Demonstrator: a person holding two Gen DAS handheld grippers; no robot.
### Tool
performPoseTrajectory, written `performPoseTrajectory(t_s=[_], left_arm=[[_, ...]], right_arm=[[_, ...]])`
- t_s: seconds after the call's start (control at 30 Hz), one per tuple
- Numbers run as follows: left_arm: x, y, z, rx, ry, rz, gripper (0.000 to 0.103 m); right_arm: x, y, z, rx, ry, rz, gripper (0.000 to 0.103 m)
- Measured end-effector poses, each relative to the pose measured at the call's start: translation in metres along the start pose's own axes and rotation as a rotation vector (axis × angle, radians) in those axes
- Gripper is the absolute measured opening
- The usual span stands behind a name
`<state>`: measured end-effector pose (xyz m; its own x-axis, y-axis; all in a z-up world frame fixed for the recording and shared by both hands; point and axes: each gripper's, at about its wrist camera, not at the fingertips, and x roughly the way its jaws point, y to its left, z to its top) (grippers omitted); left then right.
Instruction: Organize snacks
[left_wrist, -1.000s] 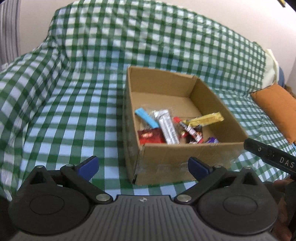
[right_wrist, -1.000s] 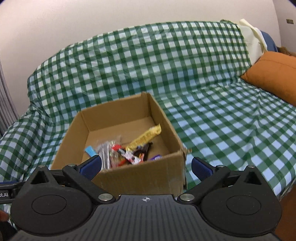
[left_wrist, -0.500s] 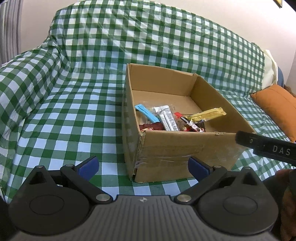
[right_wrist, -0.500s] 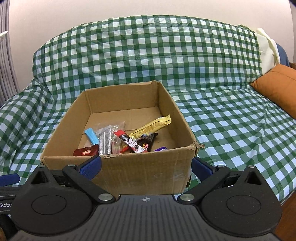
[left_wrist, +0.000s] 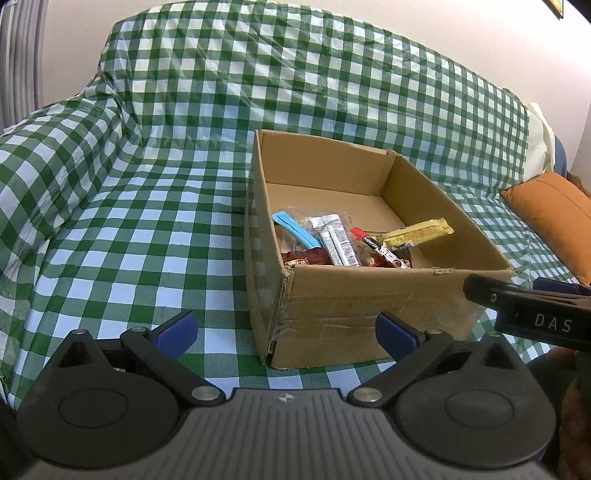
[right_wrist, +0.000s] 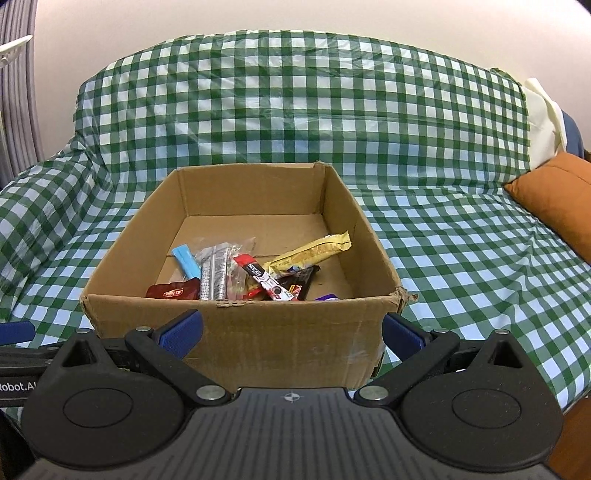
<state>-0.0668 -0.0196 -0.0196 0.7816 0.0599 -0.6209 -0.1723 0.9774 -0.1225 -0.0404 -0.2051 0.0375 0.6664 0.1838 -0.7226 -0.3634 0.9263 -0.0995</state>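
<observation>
Both tongs have pulled back a little, so the cardboard box (right_wrist: 236, 339) now sits lower and nearer. It rests on a sofa under a green checked cloth (right_wrist: 443, 236). Inside, at the near end, lie the snacks: a yellow bar (right_wrist: 314, 251), a blue packet (right_wrist: 186, 260), a silver packet (right_wrist: 214, 273) and a red pouch (right_wrist: 171, 290). The left tongs (left_wrist: 286, 332) and the right tongs (right_wrist: 291, 332) are spread wide, holding nothing.

Soft, even daylight, sharp focus, strong fisheye bending at edges
</observation>
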Motion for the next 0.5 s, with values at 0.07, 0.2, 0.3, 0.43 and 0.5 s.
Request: performPoseTrajectory(t_s=[0.07,0.2,0.3,0.43,0.5], left_arm=[[-0.0008,-0.0002,-0.0002,0.001,-0.002,0.000,0.102],[-0.0013,-0.0001,-0.0002,0.003,-0.002,-0.002,0.102],[-0.0017,-0.0006,-0.0014,0.010,-0.002,-0.006,0.102],[-0.0016,-0.0024,-0.0025,0.020,-0.002,-0.009,0.102],[-0.0014,-0.0023,-0.0027,0.021,-0.001,-0.011,0.102]], right_arm=[[-0.0002,0.0004,-0.0002,0.001,0.000,0.000,0.103],[-0.0002,-0.0002,0.0002,0.000,-0.002,0.000,0.103],[-0.0006,0.0004,0.0003,-0.004,-0.004,0.001,0.103],[-0.0012,0.0008,0.0003,-0.005,-0.005,0.001,0.103],[-0.0014,0.0008,0.0001,-0.006,-0.006,0.001,0.103]])
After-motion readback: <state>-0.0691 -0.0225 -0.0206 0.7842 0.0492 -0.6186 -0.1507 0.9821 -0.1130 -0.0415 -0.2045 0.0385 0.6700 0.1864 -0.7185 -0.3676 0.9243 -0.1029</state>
